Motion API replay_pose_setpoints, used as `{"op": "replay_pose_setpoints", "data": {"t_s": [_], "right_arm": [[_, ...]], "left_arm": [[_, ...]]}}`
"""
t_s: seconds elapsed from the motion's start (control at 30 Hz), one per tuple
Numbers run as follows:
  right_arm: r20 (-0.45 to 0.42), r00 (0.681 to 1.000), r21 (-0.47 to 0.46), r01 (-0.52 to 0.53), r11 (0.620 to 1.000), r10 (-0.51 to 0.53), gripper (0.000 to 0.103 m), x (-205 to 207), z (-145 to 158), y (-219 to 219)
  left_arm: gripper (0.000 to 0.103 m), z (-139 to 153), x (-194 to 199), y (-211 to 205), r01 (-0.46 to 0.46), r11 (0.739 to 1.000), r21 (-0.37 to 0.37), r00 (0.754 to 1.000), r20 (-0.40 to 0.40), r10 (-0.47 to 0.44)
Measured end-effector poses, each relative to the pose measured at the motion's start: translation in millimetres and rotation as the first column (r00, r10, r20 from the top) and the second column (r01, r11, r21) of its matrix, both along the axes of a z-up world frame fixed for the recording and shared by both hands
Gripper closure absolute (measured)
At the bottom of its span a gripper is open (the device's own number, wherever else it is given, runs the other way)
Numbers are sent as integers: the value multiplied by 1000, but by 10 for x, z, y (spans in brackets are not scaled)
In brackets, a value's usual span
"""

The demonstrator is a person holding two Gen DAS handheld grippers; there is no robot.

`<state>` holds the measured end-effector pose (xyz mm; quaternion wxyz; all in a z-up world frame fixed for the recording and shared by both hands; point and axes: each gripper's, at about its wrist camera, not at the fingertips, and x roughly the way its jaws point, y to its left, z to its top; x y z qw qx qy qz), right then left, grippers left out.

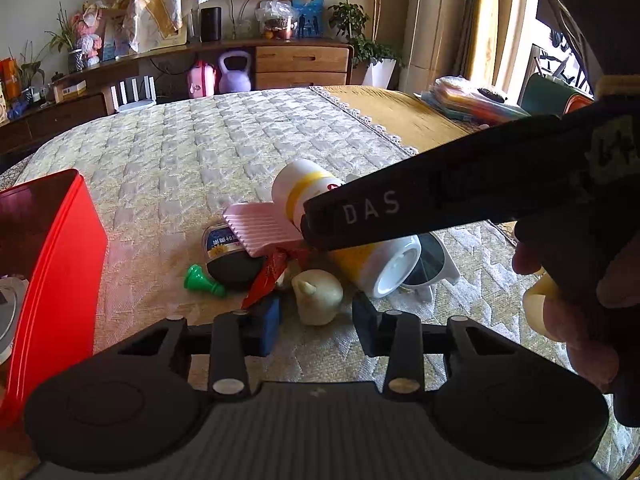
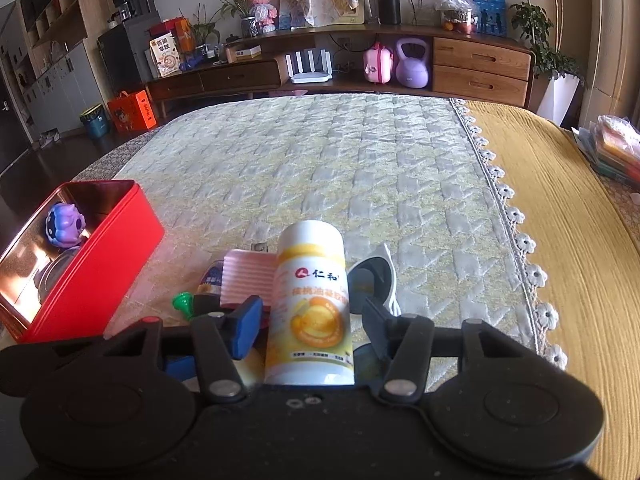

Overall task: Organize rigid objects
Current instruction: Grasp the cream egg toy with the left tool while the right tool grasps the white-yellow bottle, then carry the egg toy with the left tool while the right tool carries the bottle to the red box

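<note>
A red tin box (image 2: 100, 256) sits open at the left on the quilted bed cover (image 2: 320, 168), with a purple toy figure (image 2: 64, 226) inside it. To its right lies a small heap: a green cone-shaped piece (image 1: 202, 280), a dark round tin (image 1: 228, 254) with a sunflower label, a pink ribbed board (image 1: 262, 226) leaning over that tin, a crumpled red wrapper (image 1: 268, 276) and a cream-coloured rounded figure (image 1: 318, 296).

The left tongs (image 1: 316, 320) hang low over the heap, their jaws narrowed with the cream figure between the pads; whether the pads press on it cannot be told.

The right tongs (image 2: 312, 320) straddle a white and yellow supplement bottle (image 2: 310, 304) that lies on its side, cap end away from the right wrist camera. Their jaws stand moderately wide, with a visible gap on each side of the bottle. In the left wrist view, a black finger of the right tongs crosses over the bottle.

Just right of the bottle lie white-framed sunglasses (image 1: 430, 262). A yellow blanket (image 2: 560, 220) covers the bed's right side.
</note>
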<state>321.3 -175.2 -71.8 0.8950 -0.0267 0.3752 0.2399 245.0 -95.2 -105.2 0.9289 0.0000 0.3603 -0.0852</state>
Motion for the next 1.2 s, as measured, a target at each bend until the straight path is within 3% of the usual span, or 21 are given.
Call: {"op": "replay_pose_setpoints", "data": {"t_s": [0.2, 0.67, 1.2], "right_arm": [[3, 1000, -8, 4, 1000, -4, 58, -5, -23, 42], [25, 997, 23, 71, 997, -72, 59, -248, 120, -117], [82, 994, 75, 60, 995, -66, 59, -909, 530, -166]], "left_arm": [[77, -8, 26, 6, 1, 1000, 5, 1000, 6, -1], [77, 63, -145, 37, 21, 1000, -8, 1000, 4, -21], [77, 394, -620, 230, -9, 999, -46, 1000, 25, 10]]}}
